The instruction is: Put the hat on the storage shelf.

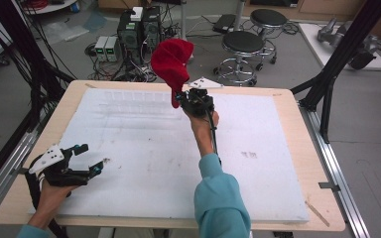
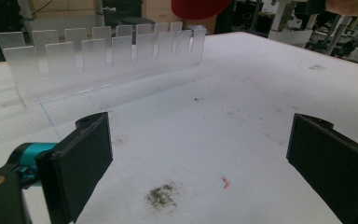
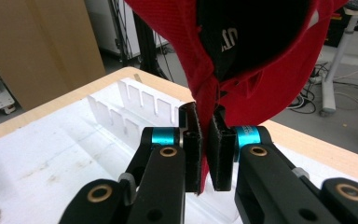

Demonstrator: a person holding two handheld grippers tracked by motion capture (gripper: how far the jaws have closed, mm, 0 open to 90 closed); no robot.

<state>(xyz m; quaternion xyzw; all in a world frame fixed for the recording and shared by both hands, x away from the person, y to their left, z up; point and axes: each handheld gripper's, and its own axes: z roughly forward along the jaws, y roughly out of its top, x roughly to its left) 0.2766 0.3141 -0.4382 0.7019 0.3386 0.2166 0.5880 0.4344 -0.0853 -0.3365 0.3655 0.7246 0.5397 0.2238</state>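
A red cap (image 1: pixel 172 63) with a black lining hangs in the air over the far middle of the table, and my right gripper (image 1: pixel 181 100) is shut on its lower edge. In the right gripper view the red cap (image 3: pixel 261 70) rises above the pads (image 3: pixel 193 149), which pinch the fabric. A clear slotted rack (image 1: pixel 136 101) stands on the white mat at the far left; in the left gripper view the rack (image 2: pixel 107 60) runs across the back. My left gripper (image 1: pixel 88 159) rests low at the near left, open with nothing between its fingers (image 2: pixel 81 163).
A white foam mat (image 1: pixel 278 148) covers the wooden table (image 1: pixel 322 198). Dark smudges (image 2: pixel 161 196) and a small pink scrap (image 2: pixel 225 182) lie in front of the left gripper. Stools (image 1: pixel 243 47), computer towers (image 1: pixel 139 29) and black frame posts (image 1: pixel 337 54) stand beyond the table.
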